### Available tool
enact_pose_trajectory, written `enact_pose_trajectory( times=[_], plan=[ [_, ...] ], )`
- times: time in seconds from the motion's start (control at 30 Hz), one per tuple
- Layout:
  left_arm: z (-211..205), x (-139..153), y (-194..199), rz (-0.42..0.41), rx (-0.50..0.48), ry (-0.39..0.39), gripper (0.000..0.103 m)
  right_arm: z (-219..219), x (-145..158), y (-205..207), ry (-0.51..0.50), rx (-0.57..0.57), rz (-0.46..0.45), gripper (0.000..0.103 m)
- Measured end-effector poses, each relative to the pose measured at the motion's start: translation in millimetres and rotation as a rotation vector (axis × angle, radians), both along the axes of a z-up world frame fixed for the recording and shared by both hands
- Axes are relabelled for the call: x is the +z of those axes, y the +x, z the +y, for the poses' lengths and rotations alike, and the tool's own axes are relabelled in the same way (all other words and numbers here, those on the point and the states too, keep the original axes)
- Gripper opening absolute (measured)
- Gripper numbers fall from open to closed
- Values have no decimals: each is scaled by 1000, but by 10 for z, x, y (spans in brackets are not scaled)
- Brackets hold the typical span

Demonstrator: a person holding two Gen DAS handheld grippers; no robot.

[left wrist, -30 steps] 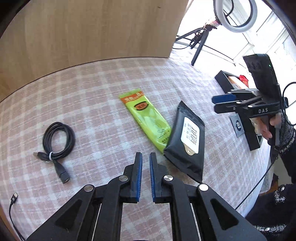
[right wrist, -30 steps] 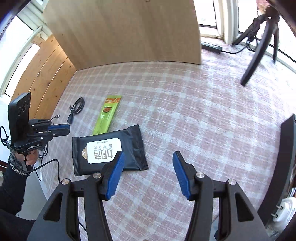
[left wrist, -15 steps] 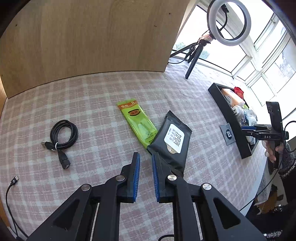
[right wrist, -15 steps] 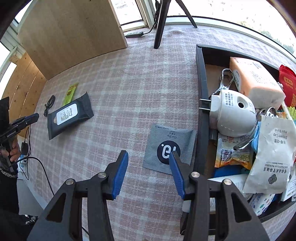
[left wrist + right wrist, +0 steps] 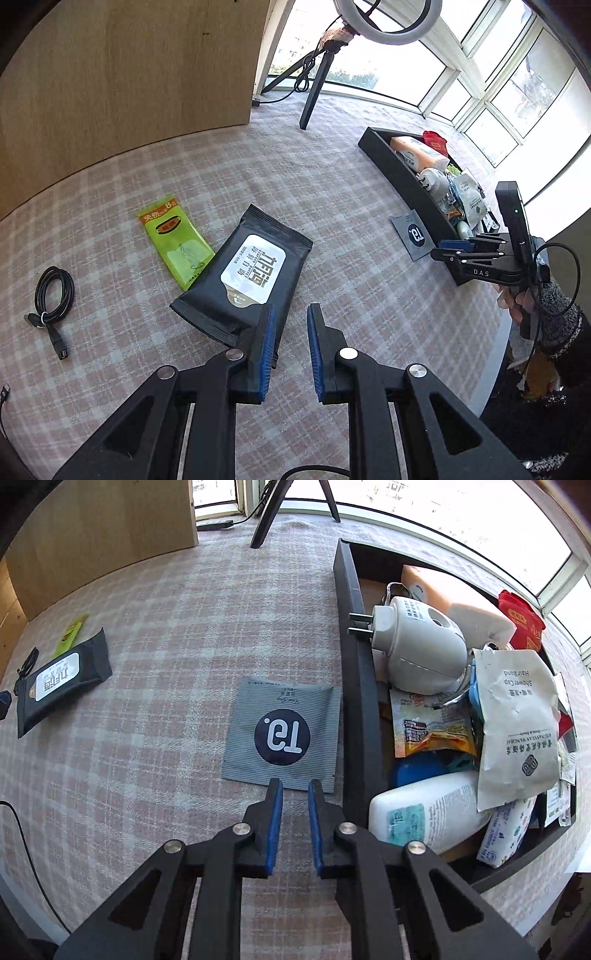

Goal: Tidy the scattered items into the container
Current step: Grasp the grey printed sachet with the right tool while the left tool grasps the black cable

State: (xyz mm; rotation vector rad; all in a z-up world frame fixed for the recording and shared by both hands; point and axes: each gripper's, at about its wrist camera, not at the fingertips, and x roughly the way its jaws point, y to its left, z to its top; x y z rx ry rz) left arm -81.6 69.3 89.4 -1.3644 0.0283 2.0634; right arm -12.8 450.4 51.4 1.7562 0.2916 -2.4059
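Note:
A grey sachet [image 5: 284, 731] with a dark round logo lies flat beside the black tray [image 5: 356, 701]. My right gripper [image 5: 295, 786] points steeply down, its jaws drawn almost together with the sachet's near edge between the tips. The left wrist view shows the same right gripper [image 5: 439, 249] at the sachet [image 5: 413, 232]. My left gripper [image 5: 291, 314] hovers at the near right corner of a black wet-wipes pack [image 5: 255, 273], jaws a little apart and empty. A green packet [image 5: 173, 236] lies left of the pack. A coiled black cable [image 5: 51, 295] lies further left.
The tray [image 5: 406, 177] holds several packets, a white plug-in device [image 5: 417, 650] and a white bottle [image 5: 424, 816]. A wooden board [image 5: 129, 74] stands at the back and a tripod [image 5: 314, 92] beside it. A person's hand [image 5: 517, 299] holds the right gripper at the table's right edge.
The right gripper swung from the wipes pack over to the tray, came down at the grey sachet, and its wide jaws closed. The left gripper drew nearer the wipes pack and its jaws parted slightly.

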Motion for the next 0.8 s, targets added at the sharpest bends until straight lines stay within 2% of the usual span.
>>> enact_pose_trajectory(
  times=[0.03, 0.1, 0.13, 0.23, 0.4, 0.53, 0.63, 0.8],
  plan=[
    [1, 1, -2, 1, 1, 2, 16, 100, -14, -36, -24, -30, -15, 0],
    [5, 8, 5, 3, 0, 5, 16, 295, -32, -88, -138, -89, -60, 0],
    [9, 12, 15, 5, 0, 3, 16, 319, -32, -96, -152, -92, -75, 0],
    [19, 12, 26, 3, -1, 4, 16, 253, -31, -75, -94, -58, -74, 0],
    [0, 18, 69, -1, -1, 18, 16, 399, -2, -114, -167, -74, -88, 0],
    [-74, 2, 97, -8, 14, 23, 16, 512, 7, -108, -99, -94, -69, 0],
    [-146, -23, 95, -23, 26, 38, 16, 659, 23, -146, -167, -124, -107, 0],
    [-219, -41, 25, -22, 64, 27, 16, 375, 43, -232, -57, -78, -55, 8]
  ],
)
